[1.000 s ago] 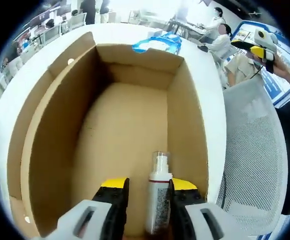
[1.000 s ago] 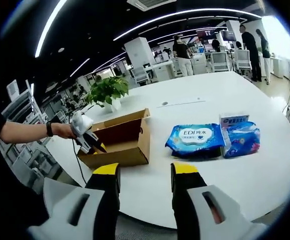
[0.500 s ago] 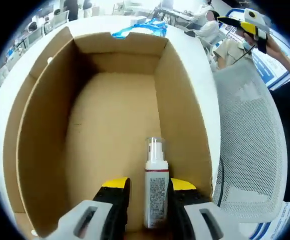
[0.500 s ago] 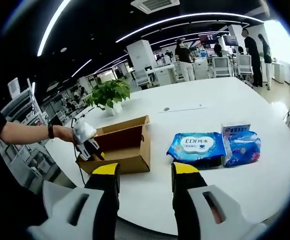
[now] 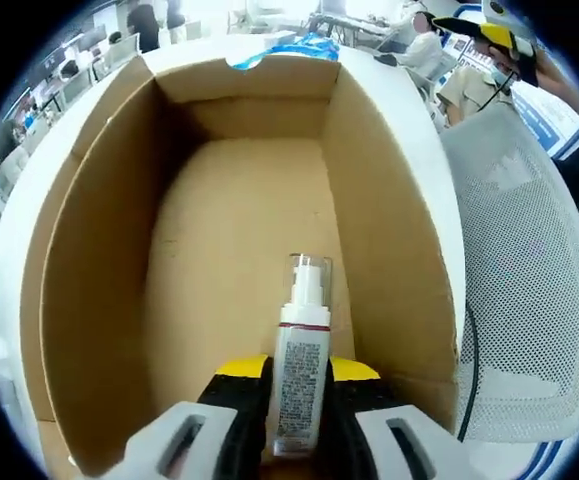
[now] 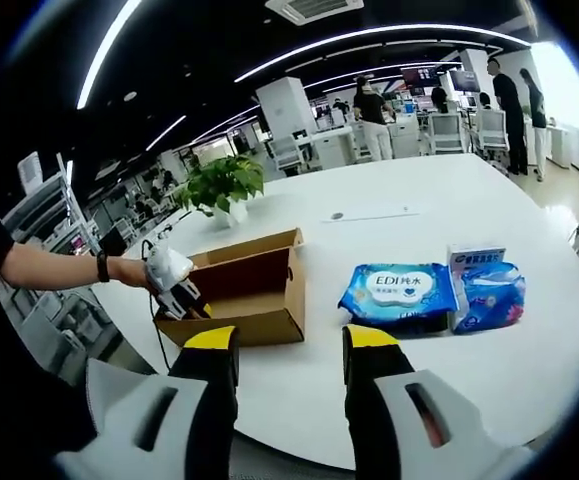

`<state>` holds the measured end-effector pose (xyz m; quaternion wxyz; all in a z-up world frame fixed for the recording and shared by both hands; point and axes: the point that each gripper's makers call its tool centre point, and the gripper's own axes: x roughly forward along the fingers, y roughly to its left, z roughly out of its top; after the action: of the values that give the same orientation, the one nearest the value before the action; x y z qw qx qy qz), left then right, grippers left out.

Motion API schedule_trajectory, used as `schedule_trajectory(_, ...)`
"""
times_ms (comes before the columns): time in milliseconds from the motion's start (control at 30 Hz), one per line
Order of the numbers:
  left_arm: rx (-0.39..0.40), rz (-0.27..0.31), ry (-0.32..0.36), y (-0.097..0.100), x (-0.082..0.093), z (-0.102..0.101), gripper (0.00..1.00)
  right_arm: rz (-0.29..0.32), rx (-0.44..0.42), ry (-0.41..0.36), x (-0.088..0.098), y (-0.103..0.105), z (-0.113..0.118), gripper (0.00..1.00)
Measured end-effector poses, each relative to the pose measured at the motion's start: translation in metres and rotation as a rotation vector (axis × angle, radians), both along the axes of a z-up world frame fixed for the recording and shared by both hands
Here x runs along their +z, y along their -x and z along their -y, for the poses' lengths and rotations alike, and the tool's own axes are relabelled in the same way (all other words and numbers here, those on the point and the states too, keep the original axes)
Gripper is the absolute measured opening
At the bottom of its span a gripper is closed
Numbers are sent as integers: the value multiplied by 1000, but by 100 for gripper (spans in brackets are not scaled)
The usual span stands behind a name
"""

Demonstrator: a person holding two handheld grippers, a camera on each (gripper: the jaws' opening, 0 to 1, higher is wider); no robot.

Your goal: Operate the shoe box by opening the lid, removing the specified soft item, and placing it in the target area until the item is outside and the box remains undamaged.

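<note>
One white pump bottle (image 5: 301,378) lies inside the open brown cardboard shoe box (image 5: 89,250), pinched between the left tongs (image 5: 299,375).
Right tongs (image 6: 282,345) hang agape and empty above the white tabletop (image 6: 419,210), near blue wipe packs (image 6: 399,292).

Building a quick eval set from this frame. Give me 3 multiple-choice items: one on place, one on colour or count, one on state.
1. Where is the spray bottle?
A. Inside the cardboard box
B. On the table beside the box
C. On the wipes

2. How many blue packs lie right of the box in the right gripper view?
A. One
B. Two
C. Four

3. What state is the left hand-held gripper in?
A. Wide open, holding nothing
B. Shut on the spray bottle
C. Clamped on the box wall

Key: 1 A, box walls surround the bottle; 2 B, the wipes pack and a smaller pack; 3 B, yellow-tipped jaws press both sides of the bottle.
</note>
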<state>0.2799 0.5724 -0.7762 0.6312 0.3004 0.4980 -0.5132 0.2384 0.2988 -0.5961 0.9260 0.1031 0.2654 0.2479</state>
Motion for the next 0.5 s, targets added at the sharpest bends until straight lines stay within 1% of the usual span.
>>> schedule_trajectory(100, -22, 25, 2, 3, 1, 2, 20, -3, 10, 5, -1, 0, -2, 39)
schedule_trajectory(167, -33, 27, 9, 4, 2, 2, 20, -3, 12, 5, -1, 0, -3, 39)
schedule_trajectory(333, 6, 40, 41, -3, 10, 4, 20, -5, 27, 2, -2, -1, -7, 39)
schedule_trajectory(400, 29, 40, 64, -6, 14, 5, 19, -9, 49, 7, -5, -1, -11, 40)
schedule_trajectory(500, 39, 55, 77, -10, 20, 7, 19, -10, 89, 14, -7, -1, -19, 41)
